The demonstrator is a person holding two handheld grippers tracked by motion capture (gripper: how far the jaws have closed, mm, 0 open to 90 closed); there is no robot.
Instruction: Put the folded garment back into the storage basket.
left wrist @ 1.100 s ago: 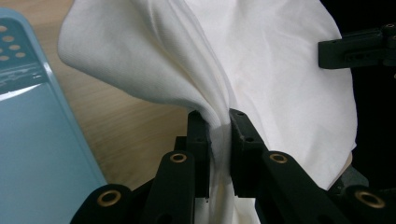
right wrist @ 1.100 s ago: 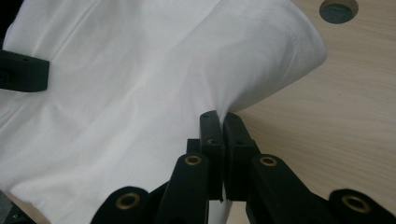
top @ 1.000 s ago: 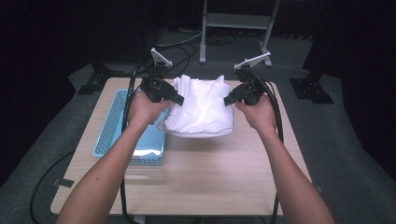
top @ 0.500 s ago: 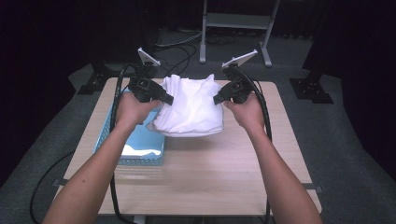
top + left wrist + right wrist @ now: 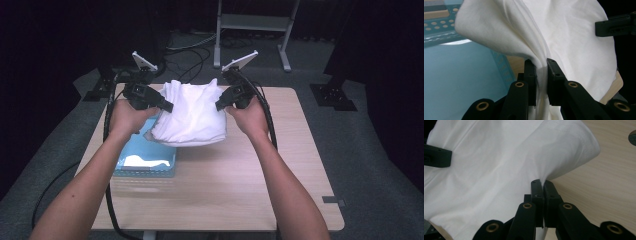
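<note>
Two hands hold one white cloth (image 5: 192, 112) up over the far half of the tabletop (image 5: 235, 180), its long axis running side to side between them. The left gripper (image 5: 167, 106) has its fingers (image 5: 530, 72) clamped on the cloth's left edge, the right gripper (image 5: 220, 105) on its right edge. A blue tray (image 5: 145, 160) lies under the cloth's left part.

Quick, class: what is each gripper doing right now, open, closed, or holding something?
Left gripper: closed, pinching a fold of the white cloth.
Right gripper: closed, pinching the cloth's other side.
</note>
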